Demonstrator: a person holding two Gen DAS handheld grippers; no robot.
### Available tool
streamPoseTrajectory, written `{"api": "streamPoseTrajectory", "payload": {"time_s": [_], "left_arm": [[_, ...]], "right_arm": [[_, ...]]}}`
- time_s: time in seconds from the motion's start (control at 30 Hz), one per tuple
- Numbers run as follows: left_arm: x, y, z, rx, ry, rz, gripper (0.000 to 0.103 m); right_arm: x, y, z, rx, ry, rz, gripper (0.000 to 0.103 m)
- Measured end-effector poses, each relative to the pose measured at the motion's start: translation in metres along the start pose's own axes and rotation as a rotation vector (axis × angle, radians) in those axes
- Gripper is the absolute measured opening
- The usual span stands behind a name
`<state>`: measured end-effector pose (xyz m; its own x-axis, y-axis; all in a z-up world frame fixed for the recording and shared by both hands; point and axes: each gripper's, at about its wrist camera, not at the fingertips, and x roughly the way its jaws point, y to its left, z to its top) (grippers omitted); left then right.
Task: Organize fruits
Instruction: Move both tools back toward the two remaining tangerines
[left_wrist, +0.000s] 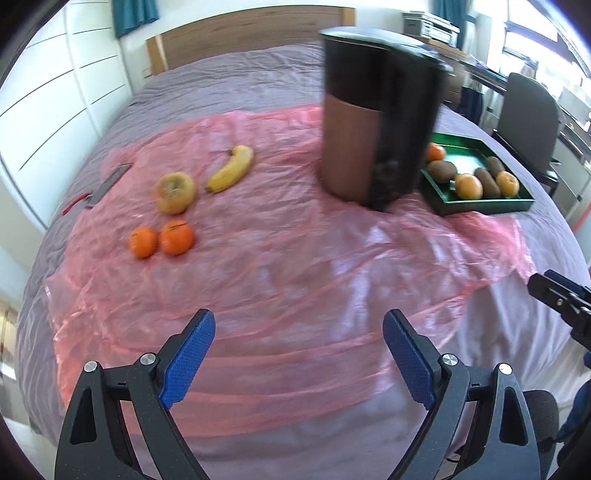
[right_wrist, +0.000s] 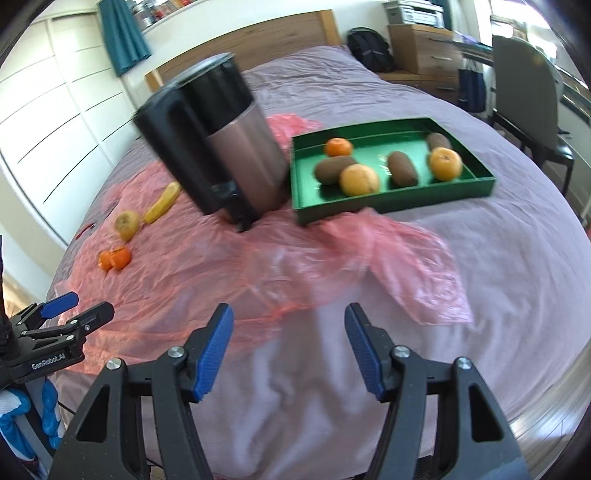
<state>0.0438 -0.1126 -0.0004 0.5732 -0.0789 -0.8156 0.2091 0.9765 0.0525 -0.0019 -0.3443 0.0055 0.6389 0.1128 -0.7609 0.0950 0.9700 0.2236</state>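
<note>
A green tray (right_wrist: 391, 203) on the bed holds three kiwis and three oranges, among them an orange (right_wrist: 445, 163) and a kiwi (right_wrist: 402, 168); it also shows in the left wrist view (left_wrist: 480, 206). On the pink plastic sheet (left_wrist: 277, 258) lie a banana (left_wrist: 231, 168), an apple (left_wrist: 175, 192) and two tangerines (left_wrist: 161, 238). My left gripper (left_wrist: 299, 354) is open and empty above the sheet's near edge. My right gripper (right_wrist: 288, 350) is open and empty above the bedsheet, short of the tray.
A tall black and copper kettle (left_wrist: 376, 118) stands on the sheet between the loose fruit and the tray. A knife (left_wrist: 107, 182) lies at the sheet's left edge. A chair (right_wrist: 524, 110) stands beside the bed on the right.
</note>
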Motion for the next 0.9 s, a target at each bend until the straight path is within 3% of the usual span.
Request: {"api": "streamPoseTrajectory", "payload": {"time_s": [0.3, 0.47, 0.67, 0.9], "left_arm": [[-0.004, 0.099, -0.02, -0.151, -0.022, 0.085, 0.089], [0.006, 0.147, -0.033, -0.203, -0.013, 0.149, 0.083], [0.027, 0.197, -0.035, -0.265, -0.007, 0.136, 0.078], [0.068, 0.232, -0.02, -0.306, 0.016, 0.032, 0.074]], "right_arm": [[0.016, 0.093, 0.006, -0.178, 0.03, 0.086, 0.075], [0.031, 0.133, 0.006, -0.223, 0.048, 0.126, 0.075], [0.051, 0.17, 0.012, -0.262, 0.058, 0.147, 0.075], [0.088, 0.225, 0.023, -0.354, 0.077, 0.208, 0.075]]}}
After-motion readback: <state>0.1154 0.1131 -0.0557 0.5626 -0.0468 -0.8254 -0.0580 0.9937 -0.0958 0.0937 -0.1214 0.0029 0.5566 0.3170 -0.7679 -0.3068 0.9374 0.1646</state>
